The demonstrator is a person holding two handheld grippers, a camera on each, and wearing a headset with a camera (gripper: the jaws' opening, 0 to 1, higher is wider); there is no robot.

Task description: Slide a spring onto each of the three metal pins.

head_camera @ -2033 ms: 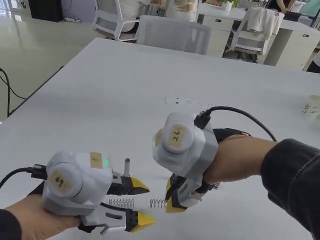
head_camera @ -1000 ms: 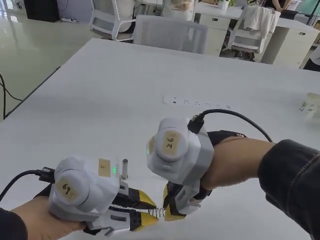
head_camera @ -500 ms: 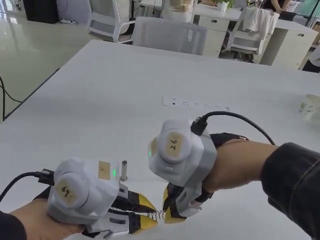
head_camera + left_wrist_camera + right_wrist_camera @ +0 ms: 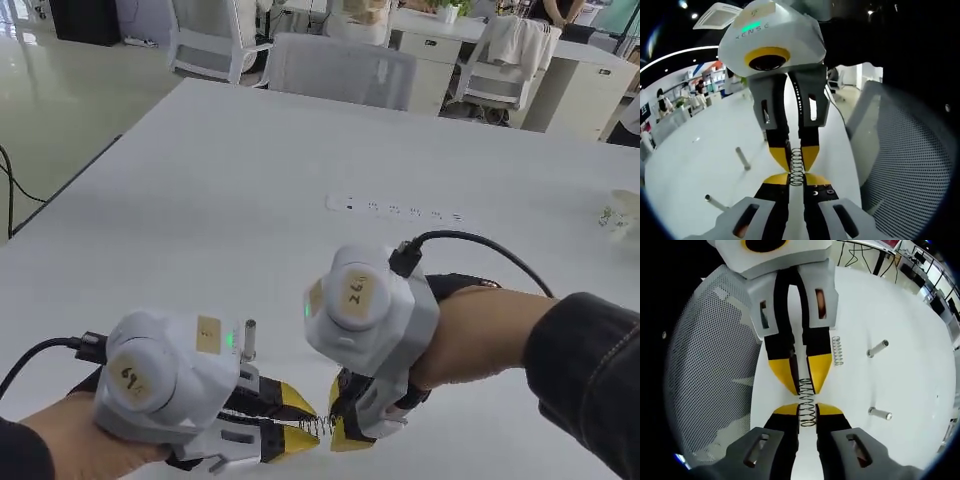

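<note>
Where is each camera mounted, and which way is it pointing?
Head view: on the headset, looking down at the table; left hand and right hand show.
Left gripper view: on the left gripper, looking along its jaws toward the right gripper.
Right gripper view: on the right gripper, facing the left gripper.
Shared: both gripper views see the spring between the tips.

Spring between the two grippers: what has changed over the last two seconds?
The left gripper moved toward the right gripper, and its jaws, open before, shut on the free end of the spring that the right gripper holds. The right gripper kept its hold, and the pin stayed upright on the table.
</note>
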